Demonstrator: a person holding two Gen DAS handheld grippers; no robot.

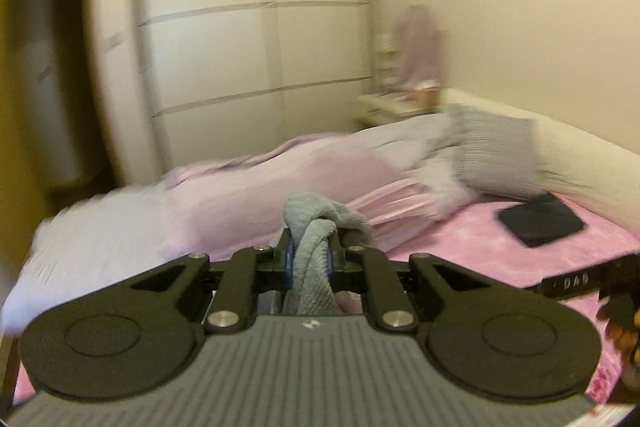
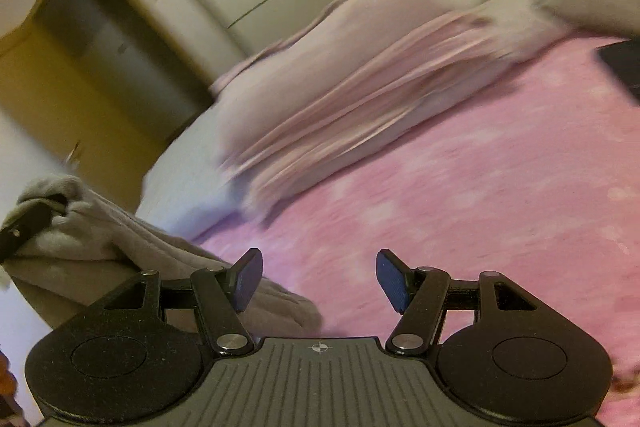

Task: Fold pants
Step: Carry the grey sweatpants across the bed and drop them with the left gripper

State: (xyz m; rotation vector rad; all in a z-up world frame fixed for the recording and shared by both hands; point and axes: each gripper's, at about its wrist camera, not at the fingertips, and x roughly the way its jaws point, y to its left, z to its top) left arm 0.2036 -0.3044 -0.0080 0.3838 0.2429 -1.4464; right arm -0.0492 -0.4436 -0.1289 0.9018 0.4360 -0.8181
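My left gripper pinches bunched grey pants, lifted over the pink bed; right gripper wide open, empty, pants at its 9 o'clock. I'd grab the far edge, spread flat

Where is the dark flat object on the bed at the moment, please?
In the left wrist view, the dark flat object lies at right on the pink bedspread, just below the grey striped pillow.

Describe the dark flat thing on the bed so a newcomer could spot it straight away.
Start at the bed with the pink sheet. Follow it toward the pale headboard, to the grey striped pillow. Just in front of that pillow lies a flat, dark, squarish item, too blurred to identify; it is the only dark thing lying on the bed, where all the bedding is pink, lilac or grey.
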